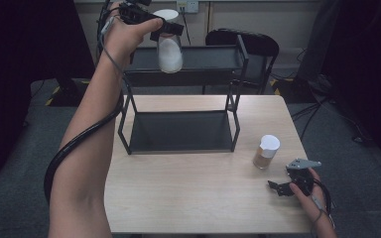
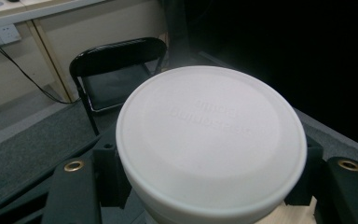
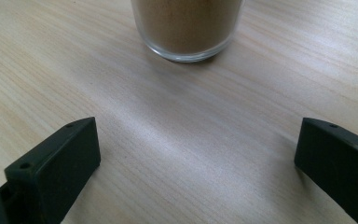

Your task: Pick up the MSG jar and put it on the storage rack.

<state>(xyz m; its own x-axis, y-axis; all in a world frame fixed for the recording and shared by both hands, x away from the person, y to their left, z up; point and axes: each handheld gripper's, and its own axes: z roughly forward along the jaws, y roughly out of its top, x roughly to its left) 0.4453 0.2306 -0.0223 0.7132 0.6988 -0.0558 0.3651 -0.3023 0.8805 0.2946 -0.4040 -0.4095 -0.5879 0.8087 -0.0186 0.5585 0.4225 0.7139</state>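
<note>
White powder fills the lower part of a clear jar (image 1: pixel 169 49) with a white lid (image 2: pixel 210 135), which is gripped just below that lid by the left gripper (image 1: pixel 164 27), its jaws closed against the jar's two sides. The jar is held in the air above the top shelf of a black metal rack (image 1: pixel 183 130), near the rack's middle. It is judged to be glass: stiff, smooth and breakable, and made fairly heavy by its filling, so it is best taken around the straight wall under the lid, as it is now, and set down gently and upright. To the right of the rack, a second jar (image 1: pixel 266 152) holding brown powder, also white-lidded, is left standing on the wooden table (image 1: pixel 178 198). Just in front of that brown jar the right gripper (image 1: pixel 288 184) is held low over the table, its jaws spread wide and nothing between them.
</note>
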